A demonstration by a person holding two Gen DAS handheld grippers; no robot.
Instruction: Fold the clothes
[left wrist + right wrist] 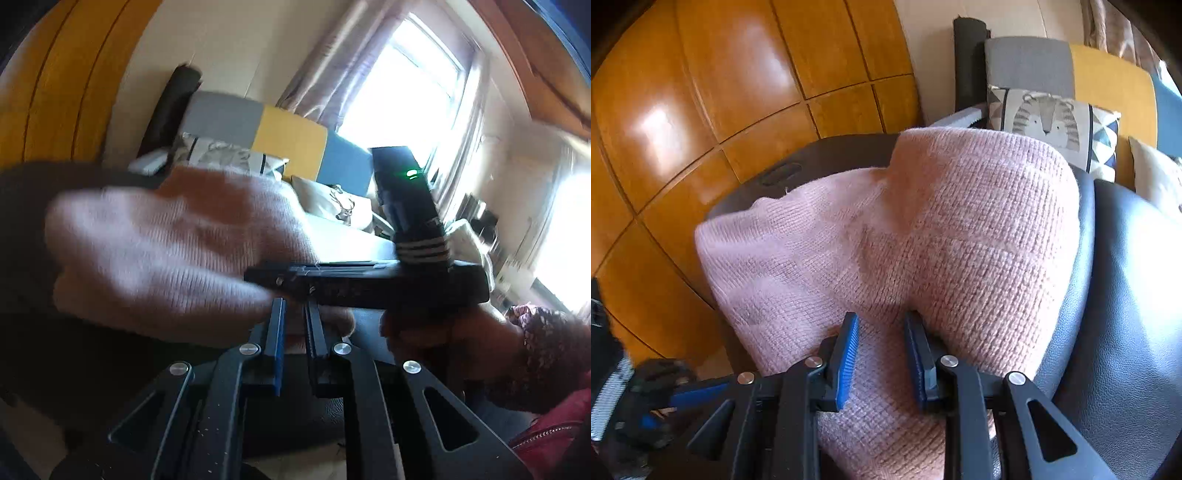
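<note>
While the left gripper (295,321) points slightly down with its jaws nearly together, a fold of the pink knit sweater (166,251) sits pinched between them. Right gripper (881,350) tilts down more steeply, jaws partly apart, with a ridge of the sweater (923,229) running between the pads; whether the pads press on it I cannot tell. In the left wrist view the right gripper's body (369,284) crosses just ahead of the left fingertips, the person's hand (443,332) under it, patterned sleeve (546,339) behind.

Count: one sweater, two grippers, one hand visible, two printed cushions (1052,125) plus one pale one (1156,173).

Sweater lies bunched on a black leather seat (1126,295); its left edge hangs over the seat rim toward the wood floor (720,92). Bare leather is open to the right of the sweater. Sofa (291,136) with grey, yellow and blue panels stands behind, window (406,96) beyond it.
</note>
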